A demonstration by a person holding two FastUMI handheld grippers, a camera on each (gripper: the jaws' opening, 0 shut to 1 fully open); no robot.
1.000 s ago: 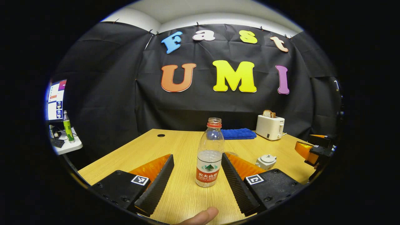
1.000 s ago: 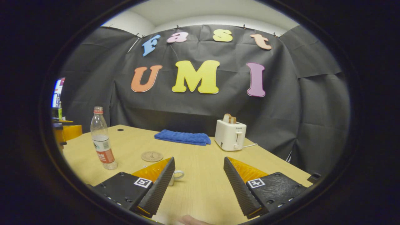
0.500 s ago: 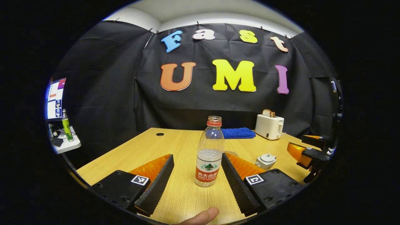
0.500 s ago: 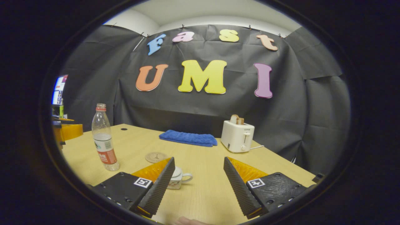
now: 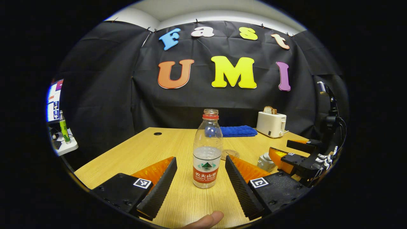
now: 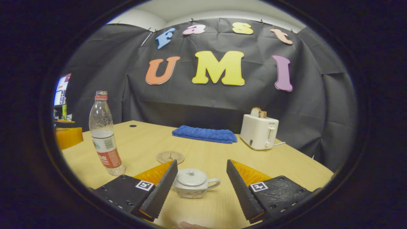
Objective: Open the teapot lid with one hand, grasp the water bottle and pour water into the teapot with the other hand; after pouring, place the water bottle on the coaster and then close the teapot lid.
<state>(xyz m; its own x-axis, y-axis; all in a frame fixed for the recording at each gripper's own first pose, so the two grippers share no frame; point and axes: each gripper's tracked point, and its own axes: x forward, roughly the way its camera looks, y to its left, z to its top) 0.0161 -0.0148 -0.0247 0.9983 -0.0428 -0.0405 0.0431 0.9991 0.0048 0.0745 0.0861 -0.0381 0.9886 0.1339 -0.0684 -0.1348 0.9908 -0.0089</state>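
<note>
- In the left gripper view, the left gripper (image 5: 201,178) is spread wide, holding nothing, with its fingers low over the desk (image 5: 143,152).
- The water bottle (image 5: 207,149) stands upright on the desk between those fingers, just ahead of them, apart from both; it has no cap and is partly filled.
- A fingertip (image 5: 206,220) of the person shows at the bottom edge of this view.
- Beyond the bottle lies the round coaster (image 5: 230,154), and to its right sits the small teapot (image 5: 265,161), partly hidden by the right gripper (image 5: 283,152).
- Farther back are a folded blue towel (image 5: 238,130) and a white toaster (image 5: 271,124) with bread in its slot.
- In the right gripper view, the right gripper (image 6: 200,181) is also released and wide, gripping nothing.
- The teapot (image 6: 194,183) sits between its fingers, nearer the left one, lid on, handle pointing right; whether the left finger touches it cannot be told.
- Ahead of the left finger is the coaster (image 6: 170,157); far left stands the water bottle (image 6: 104,136).
- The towel (image 6: 205,134) and toaster (image 6: 259,131) lie at the desk's far side.
</note>
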